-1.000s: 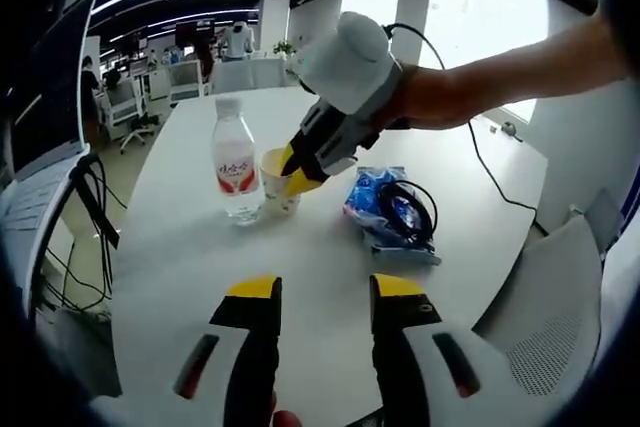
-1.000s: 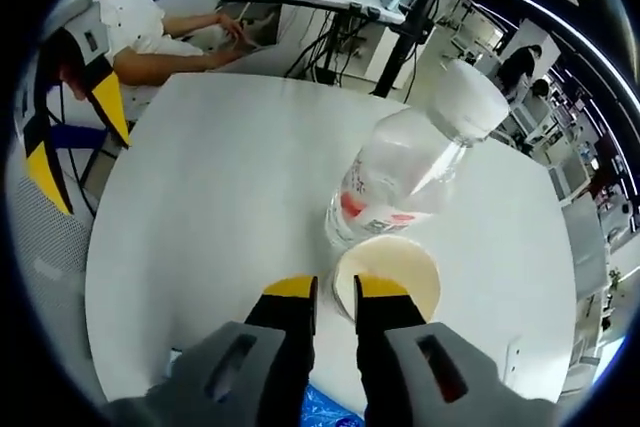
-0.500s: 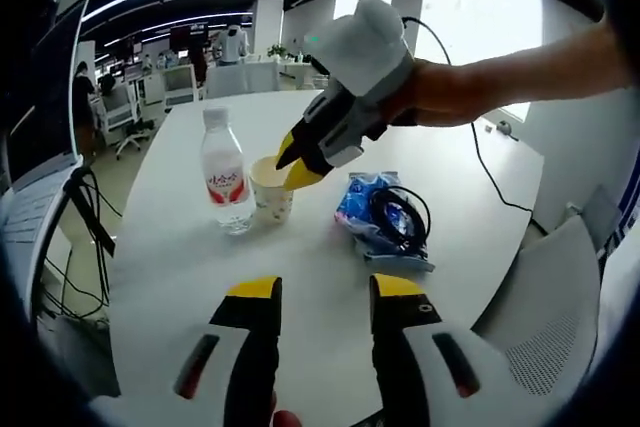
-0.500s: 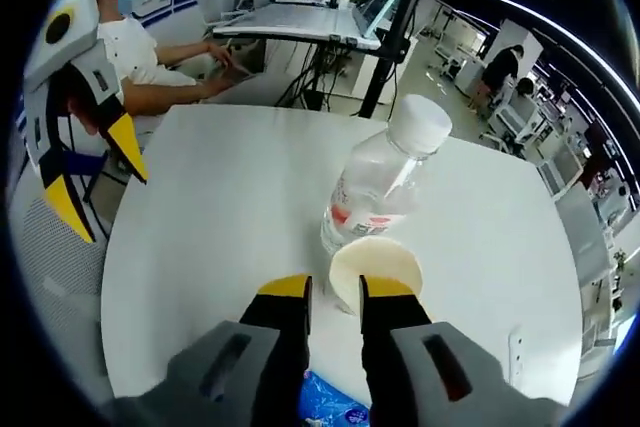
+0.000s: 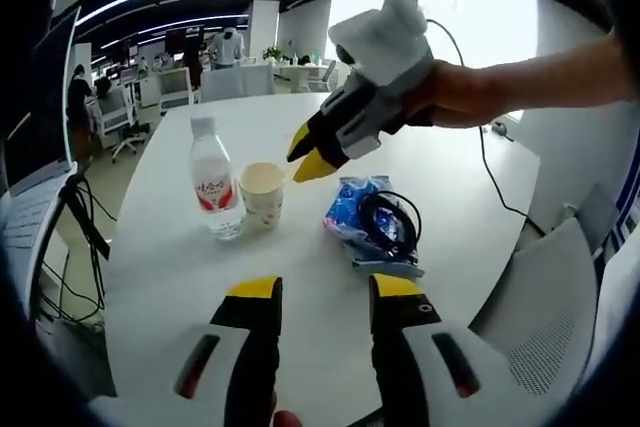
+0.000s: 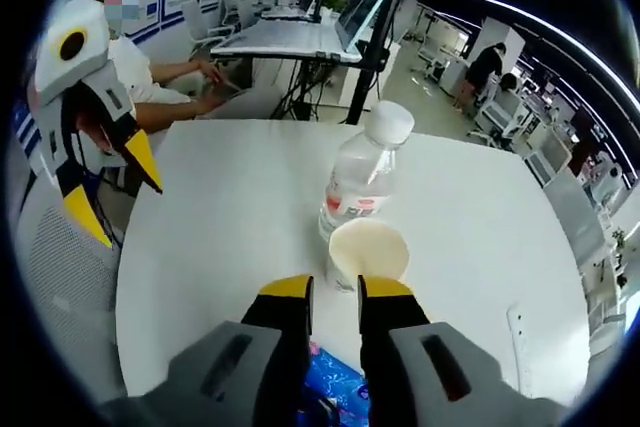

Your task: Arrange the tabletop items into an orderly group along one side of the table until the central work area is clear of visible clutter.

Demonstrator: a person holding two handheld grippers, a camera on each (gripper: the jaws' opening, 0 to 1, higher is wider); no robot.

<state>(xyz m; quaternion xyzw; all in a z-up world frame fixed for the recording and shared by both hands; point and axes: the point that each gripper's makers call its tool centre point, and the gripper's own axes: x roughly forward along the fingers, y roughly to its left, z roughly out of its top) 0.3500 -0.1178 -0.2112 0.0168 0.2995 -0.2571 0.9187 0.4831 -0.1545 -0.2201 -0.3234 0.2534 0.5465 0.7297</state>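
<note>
A clear water bottle point(image 5: 212, 179) with a red label stands on the white round table point(image 5: 170, 277). A cream paper cup point(image 5: 263, 192) stands upright right beside it. To their right lies a blue packet point(image 5: 352, 209) with a coiled black cable point(image 5: 388, 219) on it. My right gripper point(image 5: 308, 159), held by a hand, hangs above and right of the cup, apart from it. In the right gripper view its jaws point(image 6: 336, 292) stand a little open just short of the cup point(image 6: 368, 247) and bottle point(image 6: 360, 182), nothing between them. My left gripper point(image 5: 325, 292) is open and holds nothing, back from the items.
A thin black cord point(image 5: 490, 167) trails over the table's right side. A grey mesh chair point(image 5: 560, 317) stands at the near right edge. The left gripper point(image 6: 115, 192) shows at the table's left. A person point(image 6: 150, 77) sits beyond the table by a desk with monitors point(image 6: 290, 37).
The right gripper let go of the cup's rim and drew back and up; the cup stays beside the bottle. The left gripper's camera pulled back a little.
</note>
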